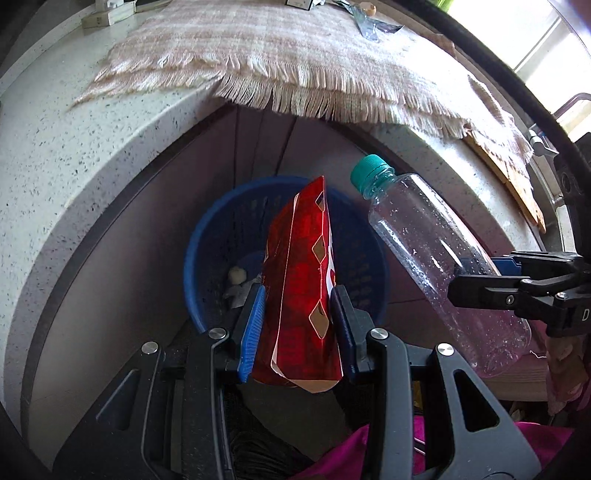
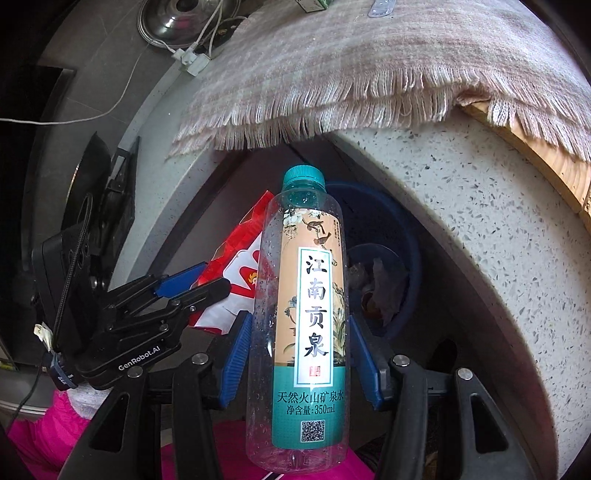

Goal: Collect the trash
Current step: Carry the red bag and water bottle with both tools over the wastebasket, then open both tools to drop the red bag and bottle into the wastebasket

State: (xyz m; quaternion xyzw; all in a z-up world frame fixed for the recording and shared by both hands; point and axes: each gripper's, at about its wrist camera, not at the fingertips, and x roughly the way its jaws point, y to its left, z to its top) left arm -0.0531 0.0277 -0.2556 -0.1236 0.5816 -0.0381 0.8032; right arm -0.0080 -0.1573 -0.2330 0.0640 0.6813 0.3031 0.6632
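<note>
1. The left gripper (image 1: 297, 314) is clenched on a red snack wrapper (image 1: 299, 280), pinched at mid-height between its blue pads (image 1: 253, 325), at lower centre of the left wrist view. The wrapper stands on edge directly above the blue wastebasket (image 1: 207, 236).
2. The right gripper (image 2: 299, 354) grasps an empty plastic water bottle (image 2: 306, 314) around its labelled body, teal cap (image 2: 303, 176) pointing away; it fills the centre of the right wrist view, and the basket rim (image 2: 410, 236) shows just behind it to the right.
3. Handling, as a judgement: the wrapper looks light, thin and crinkly, so it should fall freely once released but may flutter or catch on a pad. The bottle looks light and thin-walled with droplets inside; it would dent under a hard squeeze and its smooth label could slip, so the mid-body hold seems sound.
4. Some crumpled scraps (image 1: 236, 280) already lie at the basket's bottom.
5. Around it: a speckled stone countertop (image 1: 74, 155) arches over the basket, with a fringed woven cloth (image 1: 295, 62) hanging off its edge at the top of both views.
6. More wrappers (image 1: 369, 22) lie on the cloth, upper right of the left view.
7. The two grippers sit near each other, so the drops could collide if made together.
</note>
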